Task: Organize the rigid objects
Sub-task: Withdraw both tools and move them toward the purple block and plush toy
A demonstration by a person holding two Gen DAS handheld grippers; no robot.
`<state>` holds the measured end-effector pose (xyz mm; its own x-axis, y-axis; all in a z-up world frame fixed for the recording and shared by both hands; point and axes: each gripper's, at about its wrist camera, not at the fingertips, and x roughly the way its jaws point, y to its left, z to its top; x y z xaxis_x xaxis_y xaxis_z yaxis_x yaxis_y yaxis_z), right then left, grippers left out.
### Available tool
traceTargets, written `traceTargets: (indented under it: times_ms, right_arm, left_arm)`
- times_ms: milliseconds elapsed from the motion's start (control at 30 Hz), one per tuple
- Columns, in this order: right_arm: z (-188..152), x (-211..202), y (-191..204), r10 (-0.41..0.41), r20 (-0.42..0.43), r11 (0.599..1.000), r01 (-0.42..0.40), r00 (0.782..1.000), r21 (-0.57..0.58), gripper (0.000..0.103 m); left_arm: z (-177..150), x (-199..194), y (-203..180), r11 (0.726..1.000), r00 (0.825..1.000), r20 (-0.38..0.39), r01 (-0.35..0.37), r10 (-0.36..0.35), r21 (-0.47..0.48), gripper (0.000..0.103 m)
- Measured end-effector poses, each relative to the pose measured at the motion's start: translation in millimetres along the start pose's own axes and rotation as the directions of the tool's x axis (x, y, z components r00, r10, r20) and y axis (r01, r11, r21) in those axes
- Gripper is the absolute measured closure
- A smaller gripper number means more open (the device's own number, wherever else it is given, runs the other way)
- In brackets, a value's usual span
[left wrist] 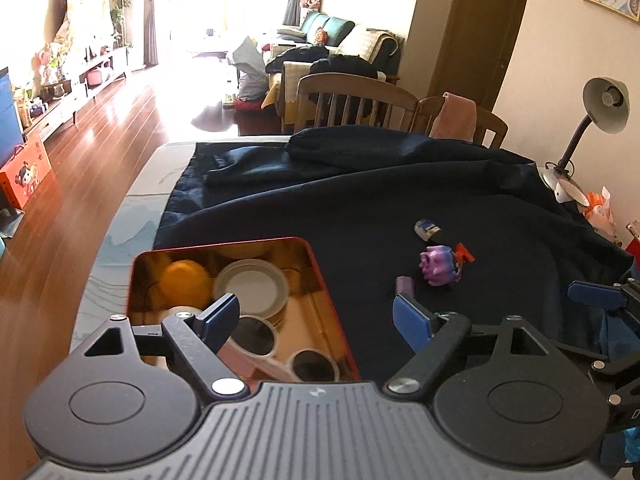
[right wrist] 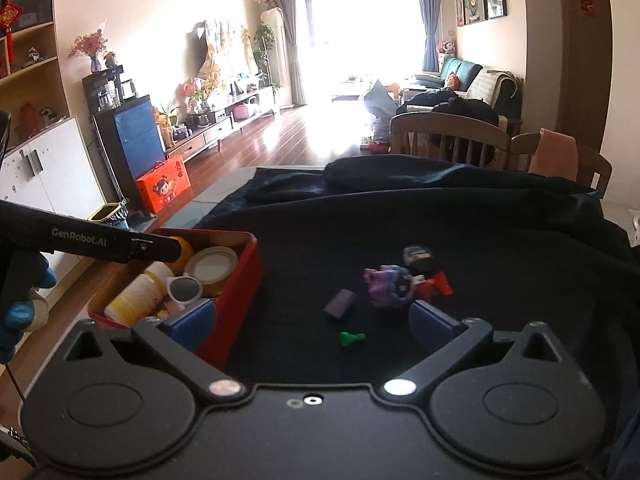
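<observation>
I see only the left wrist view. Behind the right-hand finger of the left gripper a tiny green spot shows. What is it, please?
Observer: A small green piece lies on the dark cloth, apart from the purple block.
Operator: Is the right gripper holding anything?
Observer: No. The right gripper is open, with nothing between its fingers.
Operator: My gripper hides the near part of the red box. What lies there?
Observer: A white bottle with a yellow label lies on its side in the red box.
</observation>
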<state>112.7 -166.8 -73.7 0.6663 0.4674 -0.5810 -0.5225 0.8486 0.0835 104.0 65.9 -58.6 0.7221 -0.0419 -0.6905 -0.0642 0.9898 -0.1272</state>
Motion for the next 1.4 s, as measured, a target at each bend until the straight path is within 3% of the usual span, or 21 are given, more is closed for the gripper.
traceTargets:
  times_ms: [667,1400]
  right_arm:
    - [-7,28,-95,0.042,-0.081,0.996,-0.048,0.996,-0.069,0.000]
    - [11,99,-132,0.090,-0.146,0.965,-0.123,0.985,-0.233,0.006]
  left_arm:
    - [11,79,-96,0.999,0.998,-0.062,-0.025,0.027,0.026,0.019]
    - [14,164,-113,0.995,0.978,-0.190,-0.076,0.086,0.061,0.019]
